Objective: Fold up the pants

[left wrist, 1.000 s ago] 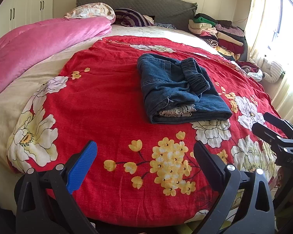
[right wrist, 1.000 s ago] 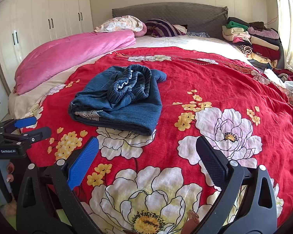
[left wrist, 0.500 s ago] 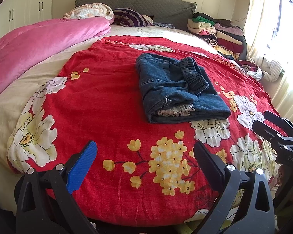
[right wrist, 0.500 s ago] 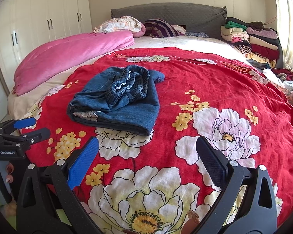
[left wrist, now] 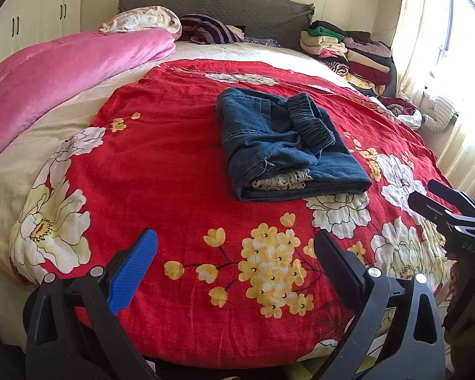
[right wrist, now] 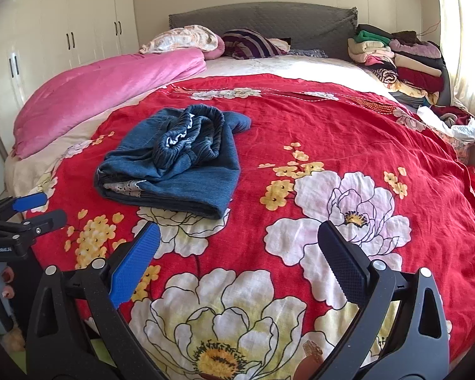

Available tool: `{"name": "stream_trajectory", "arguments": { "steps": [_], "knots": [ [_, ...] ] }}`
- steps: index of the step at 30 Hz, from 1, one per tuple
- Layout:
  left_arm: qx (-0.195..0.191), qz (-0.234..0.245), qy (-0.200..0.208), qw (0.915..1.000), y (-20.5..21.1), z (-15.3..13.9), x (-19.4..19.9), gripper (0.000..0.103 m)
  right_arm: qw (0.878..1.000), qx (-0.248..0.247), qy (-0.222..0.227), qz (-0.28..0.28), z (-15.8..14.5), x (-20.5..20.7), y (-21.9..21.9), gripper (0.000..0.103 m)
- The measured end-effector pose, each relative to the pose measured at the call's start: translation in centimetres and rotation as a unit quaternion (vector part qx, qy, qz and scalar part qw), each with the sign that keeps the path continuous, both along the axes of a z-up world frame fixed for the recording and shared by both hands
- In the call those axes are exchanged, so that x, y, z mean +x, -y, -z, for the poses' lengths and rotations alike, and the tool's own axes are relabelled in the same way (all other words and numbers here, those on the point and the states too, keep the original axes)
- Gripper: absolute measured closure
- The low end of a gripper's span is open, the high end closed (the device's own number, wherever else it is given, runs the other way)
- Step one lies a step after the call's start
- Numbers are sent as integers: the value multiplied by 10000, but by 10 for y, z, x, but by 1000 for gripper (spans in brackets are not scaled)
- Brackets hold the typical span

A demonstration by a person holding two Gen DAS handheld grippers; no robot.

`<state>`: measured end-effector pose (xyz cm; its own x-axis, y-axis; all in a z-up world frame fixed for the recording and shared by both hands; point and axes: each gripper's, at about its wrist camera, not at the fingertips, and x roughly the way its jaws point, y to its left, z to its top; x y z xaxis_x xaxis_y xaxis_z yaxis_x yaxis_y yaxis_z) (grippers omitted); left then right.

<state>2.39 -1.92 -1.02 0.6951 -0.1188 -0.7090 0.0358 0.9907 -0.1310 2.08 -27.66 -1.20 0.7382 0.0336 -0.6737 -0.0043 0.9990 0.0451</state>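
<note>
Nearest the left wrist camera, the left gripper [left wrist: 234, 259] has its fingers spread wide and released, holding nothing, above the near edge of the red floral blanket [left wrist: 161, 171]; the right gripper [right wrist: 237, 253] is likewise spread and empty over a large white flower print. Each gripper shows at the margin of the other's view, the right one at 3 o'clock in the left view and the left one at 9 o'clock in the right view, both cut off by the frame edge. Further up the bed lie the folded pants [left wrist: 285, 145], a blue denim bundle resting on the blanket, apart from both grippers. In the left view its long axis runs from about 5 o'clock up to 11 o'clock, with the folded edge toward the camera and the gathered elastic waistband [left wrist: 310, 123] lying on top, toward the far right. A strip of pale lace peeks from between the layers at the near end; how many layers sit beneath cannot be told. Beyond, at 10 o'clock, lies a pink quilt [right wrist: 104, 85], and at 1 o'clock a stack of folded clothes [right wrist: 395, 60] by the grey headboard [right wrist: 262, 22].
</note>
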Motion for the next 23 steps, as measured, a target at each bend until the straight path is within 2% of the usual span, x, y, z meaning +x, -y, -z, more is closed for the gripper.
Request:
{"name": "stream_trajectory", "arguments": {
  "steps": [4, 7, 11, 14, 17, 21, 23],
  "knots": [
    [-23, 46, -11, 10000, -2, 1, 3, 4, 9999, -42, -21, 144, 0, 1, 9, 9],
    [95, -62, -118, 9999, -6, 3, 8, 4, 9995, -105, -42, 309, 1, 3, 21, 9],
    [-182, -257, -289, 9991, -31, 8, 20, 4, 9969, -221, -65, 752, 1, 5, 53, 9],
    [-201, -729, -249, 9968, -70, 4, 39, 4, 9906, -366, -90, 1318, 1, 9, 98, 9],
    [-113, -1272, -332, 9913, -127, 6, 76, 4, 9809, -488, -257, 1864, 4, 16, 150, 9],
    [129, -1894, -808, 9785, -213, 25, 147, 4, 9668, -459, -598, 2442, 17, 44, 239, 9],
    [128, -1992, -970, 9751, -246, 34, 181, 4, 9582, -370, -777, 2728, 24, 61, 273, 9]
  ]
}}
